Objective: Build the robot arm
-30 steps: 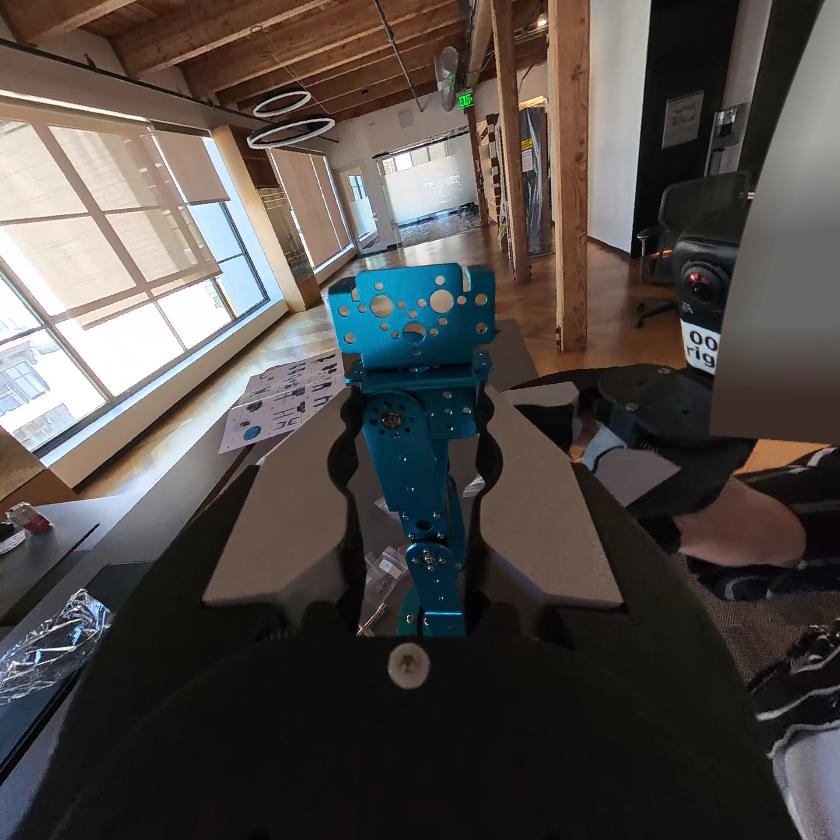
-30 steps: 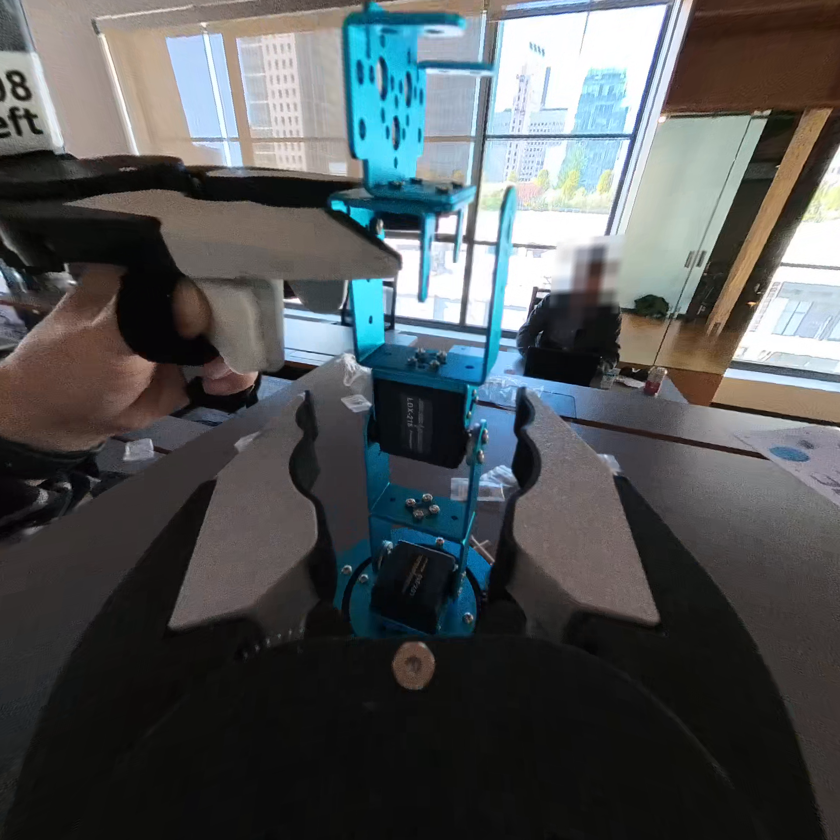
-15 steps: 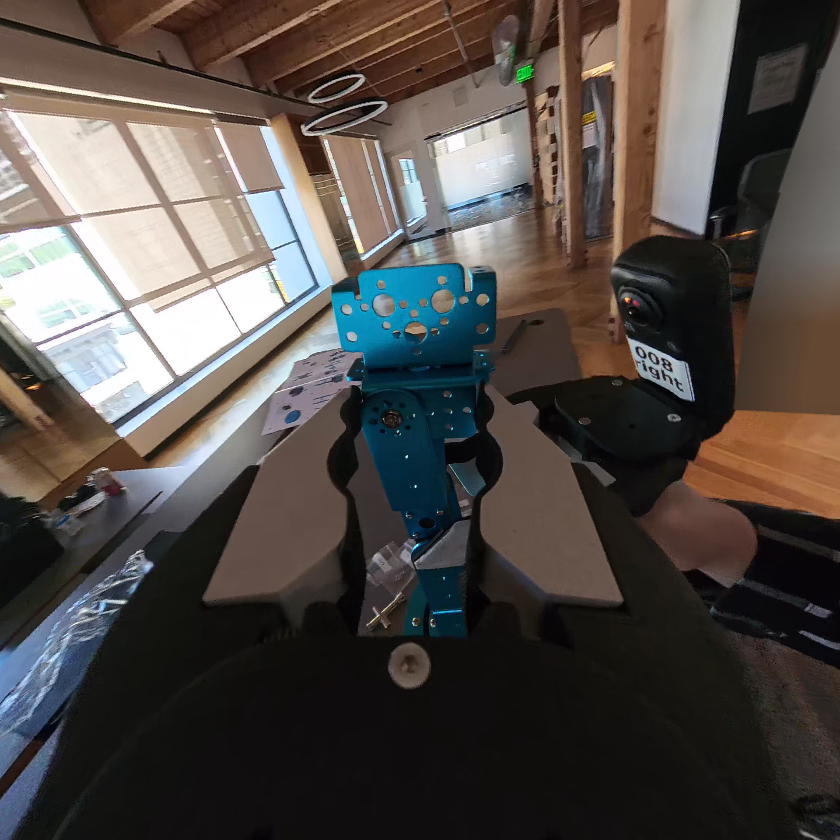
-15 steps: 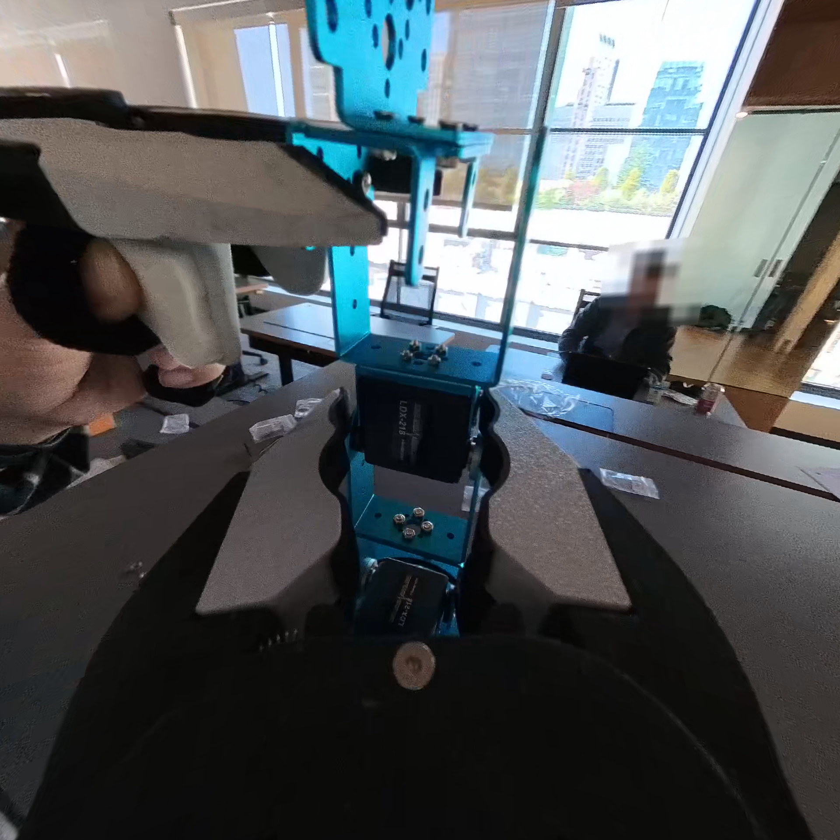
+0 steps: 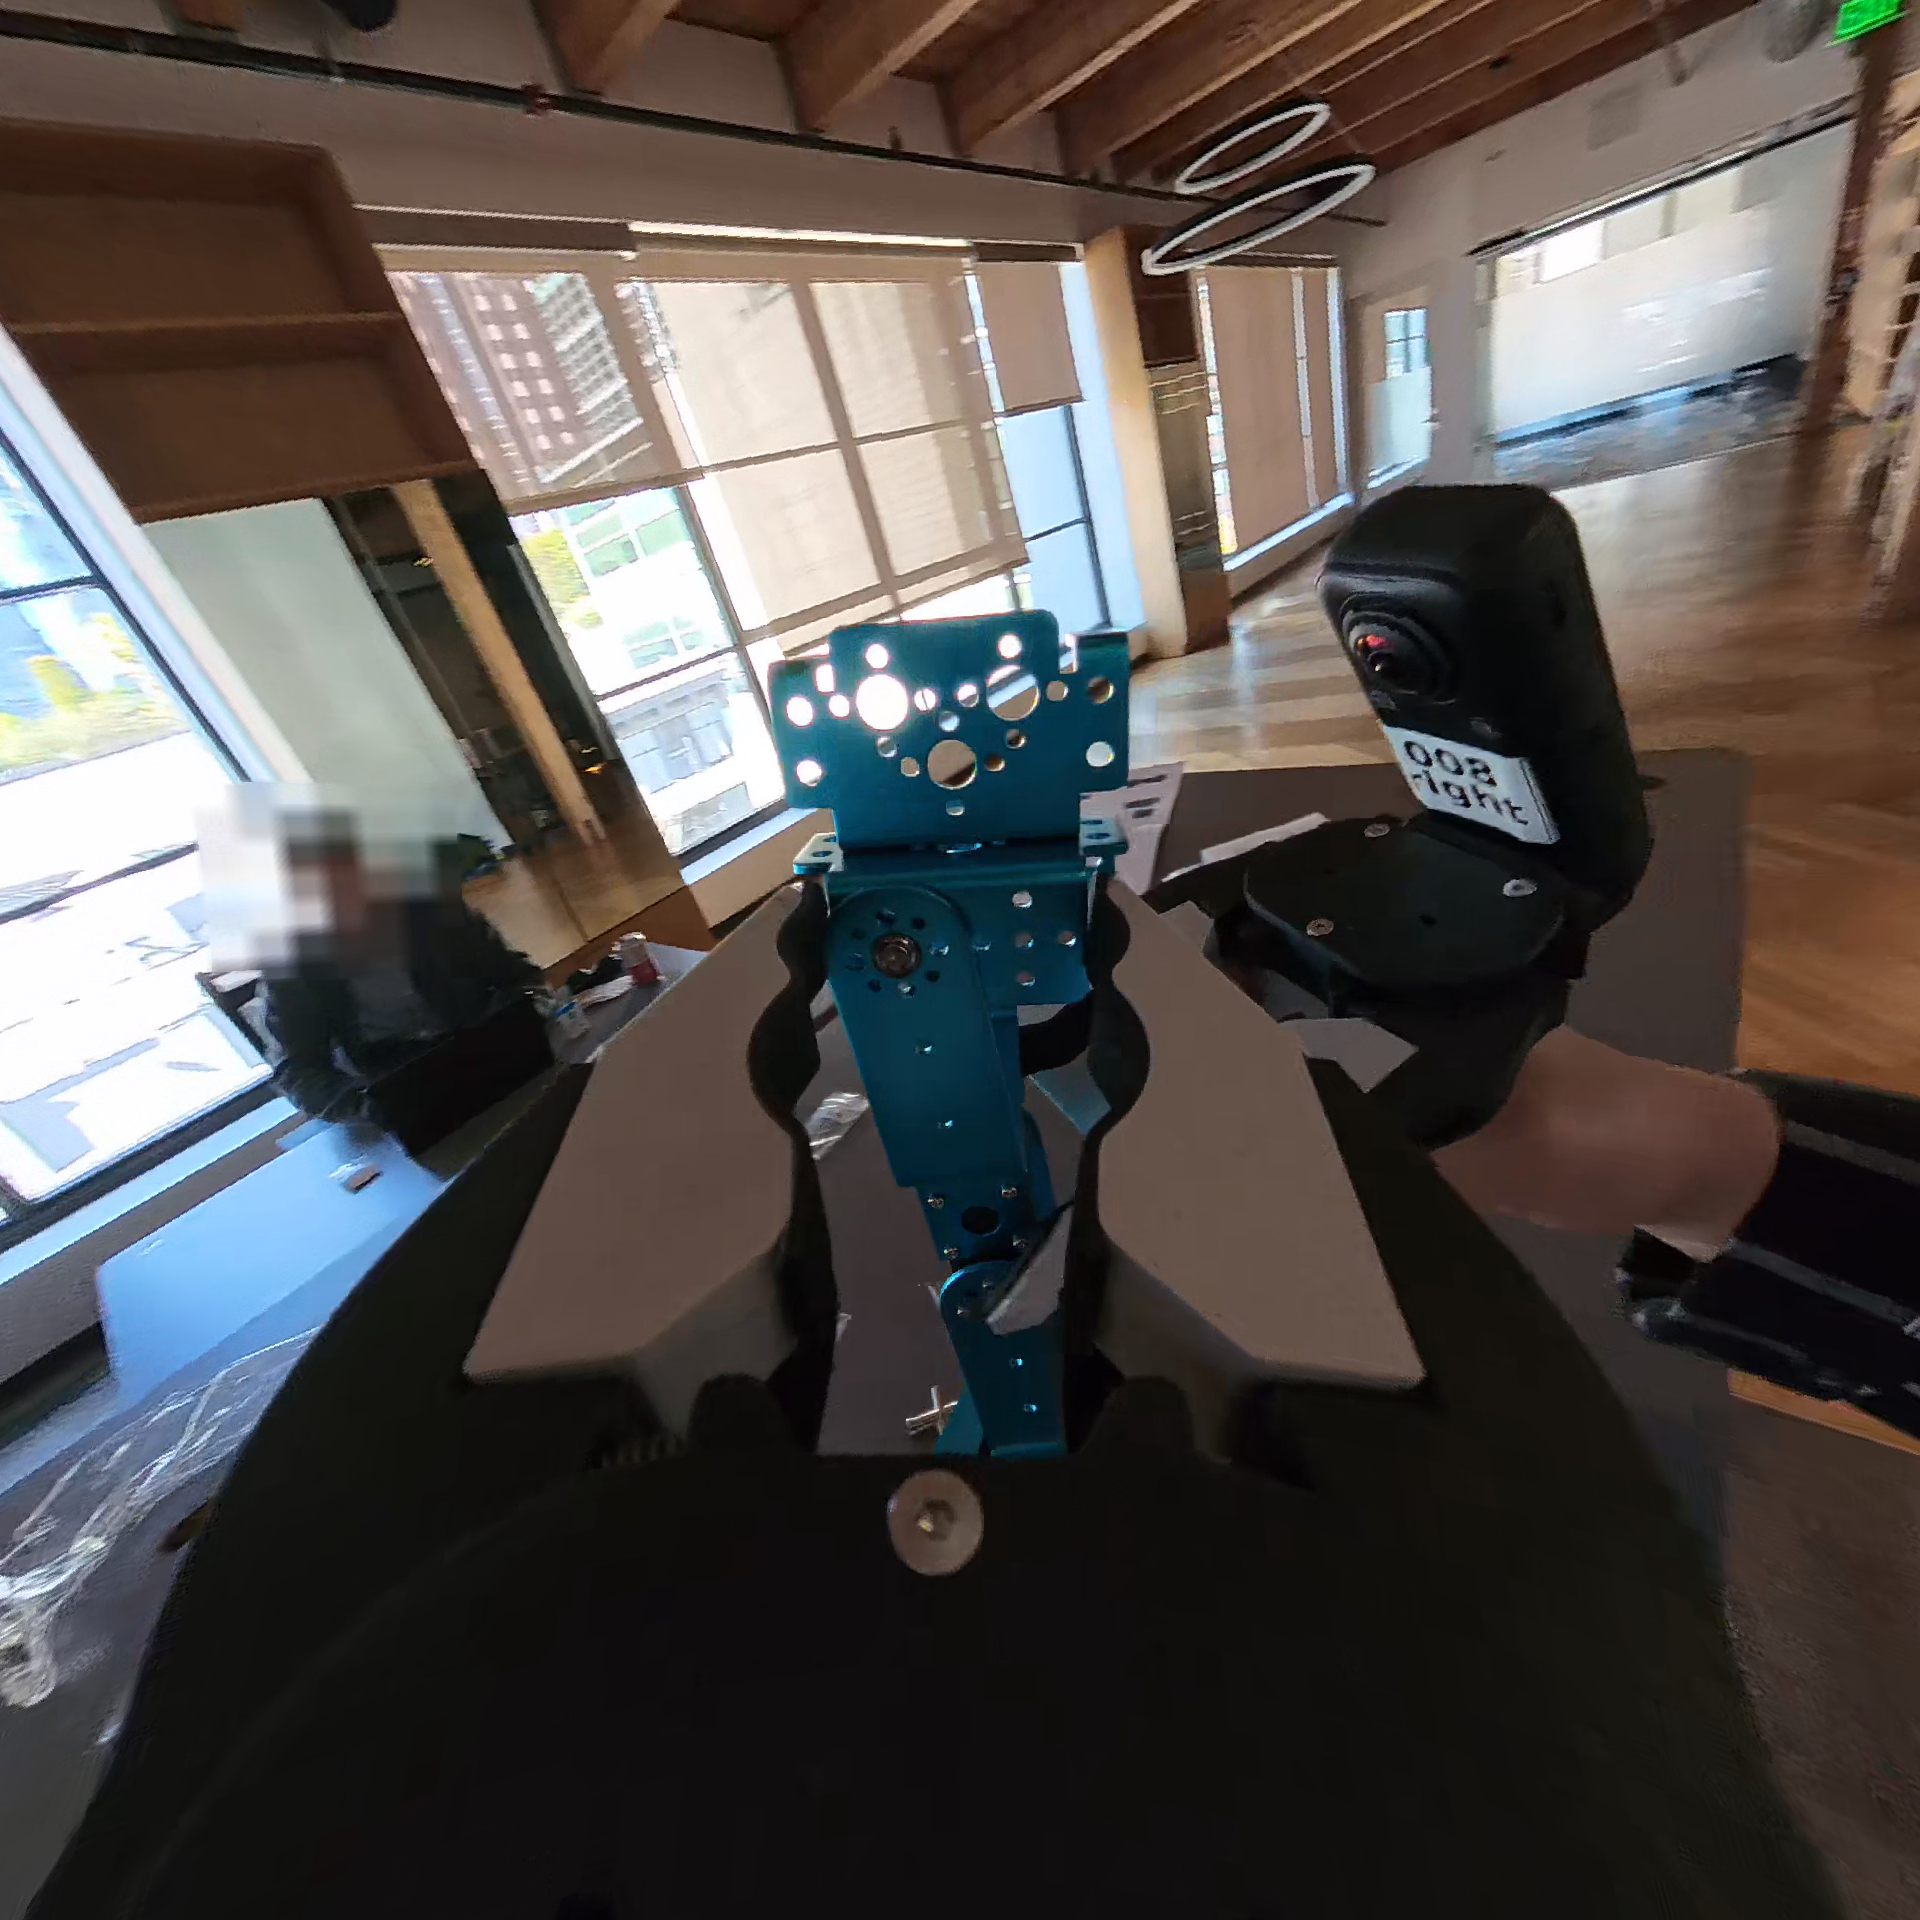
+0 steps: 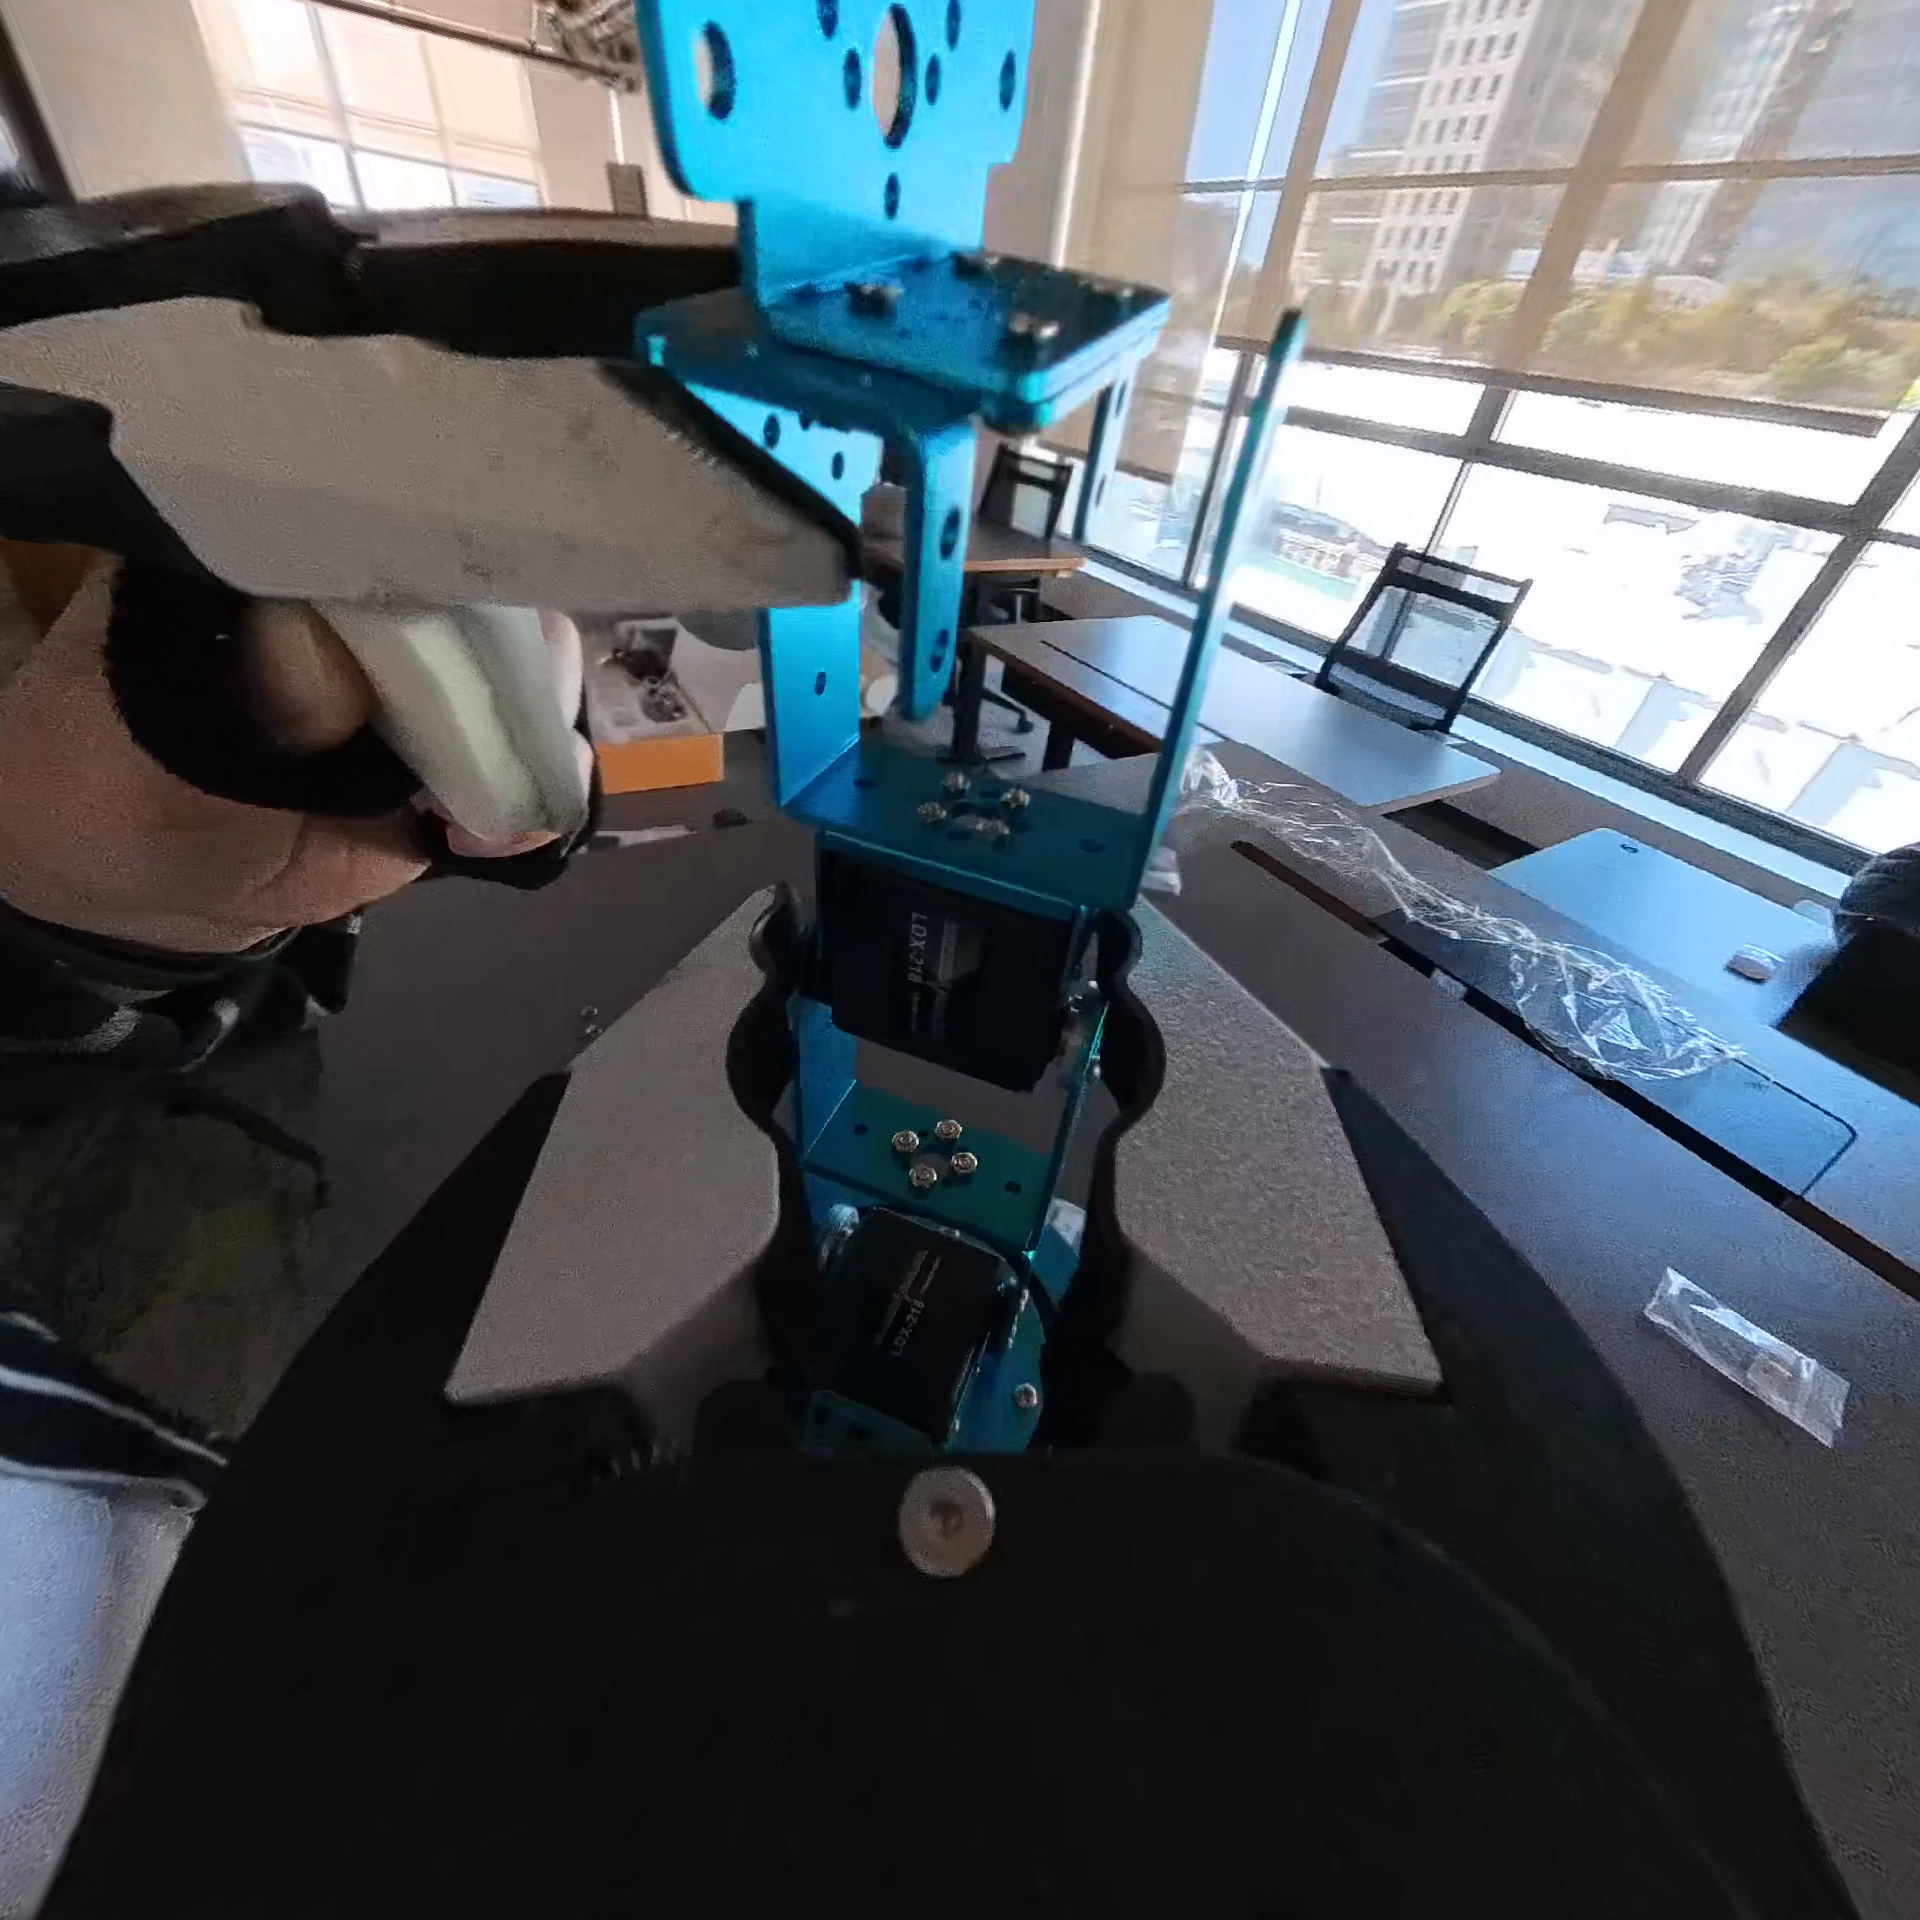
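A blue metal bracket assembly with black servos stands upright between both grippers. My left gripper is shut on its upper bracket, just under the perforated top plate. My right gripper is shut on the lower part, its fingers on either side of the middle servo. In the right wrist view the assembly rises out of my jaws, and the left gripper's finger comes in from the left onto the upper bracket. The right gripper's camera housing shows on the right in the left wrist view.
A dark table lies below, with a small plastic bag and crumpled clear wrap on it. Printed sheets lie farther along. A person sits at another table by the windows. Chairs and an orange box stand beyond. The tips of one gripper are about 8 centimetres away from the tips of the other.
My right gripper closed from wide open onto the lower part of the assembly. Both grippers and the assembly then turned, so the windows and the seated person came into the left wrist view.
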